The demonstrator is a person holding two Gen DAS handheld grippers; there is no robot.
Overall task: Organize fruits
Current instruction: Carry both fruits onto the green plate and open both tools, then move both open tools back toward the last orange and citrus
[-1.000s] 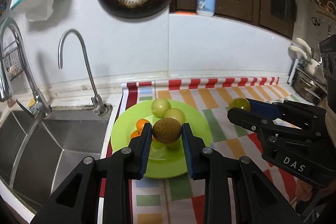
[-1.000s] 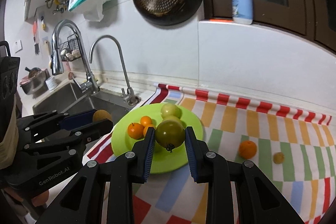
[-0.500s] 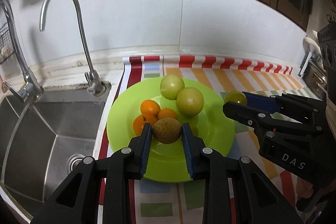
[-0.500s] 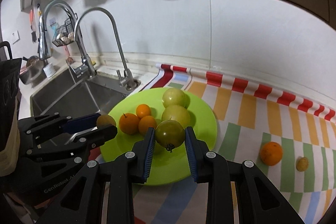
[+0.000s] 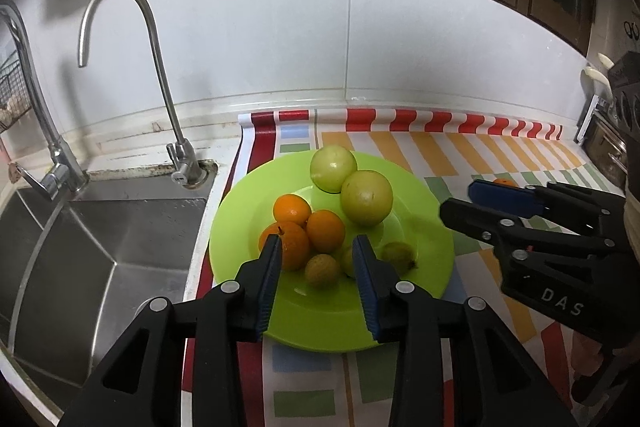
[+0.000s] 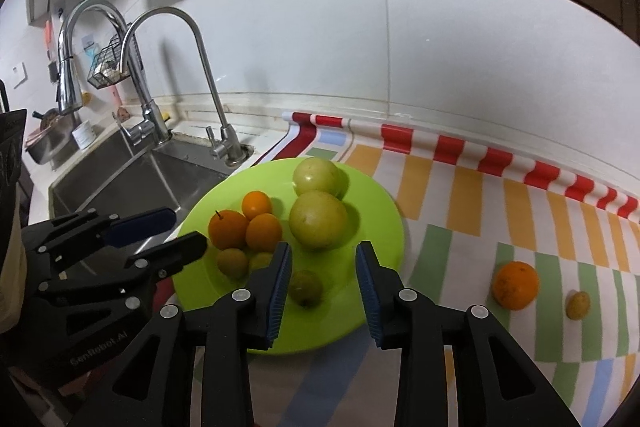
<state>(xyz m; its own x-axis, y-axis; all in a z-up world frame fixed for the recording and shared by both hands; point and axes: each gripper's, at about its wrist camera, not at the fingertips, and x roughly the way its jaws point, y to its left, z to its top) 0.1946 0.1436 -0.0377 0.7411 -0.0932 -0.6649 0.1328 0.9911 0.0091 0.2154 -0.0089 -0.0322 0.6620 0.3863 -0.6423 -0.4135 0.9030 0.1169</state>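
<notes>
- Left tongs (image 5: pixel 316 259): jaws opening, released; small brown fruit (image 5: pixel 322 269) lies between them on green plate (image 5: pixel 424 195).
- Right tongs (image 6: pixel 323 269): opening, released; green tomato (image 6: pixel 305 287) rests near plate's front edge.
- Loose orange (image 6: pixel 515 284) on table, right of plate.

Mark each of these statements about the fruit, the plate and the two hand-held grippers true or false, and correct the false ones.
1. The green plate lies on the striped cloth, beside the sink. True.
2. The right hand-held gripper still clamps a fruit. False: its jaws are opening and the small green fruit lies free on the plate between them.
3. Every orange is on the plate. False: one orange sits on the cloth, right of the plate.
4. Two large pale green fruits sit touching each other at the plate's far side. True.
5. The left hand-held gripper grips an orange. False: its jaws are opening, with a small brownish fruit loose on the plate between them.
</notes>
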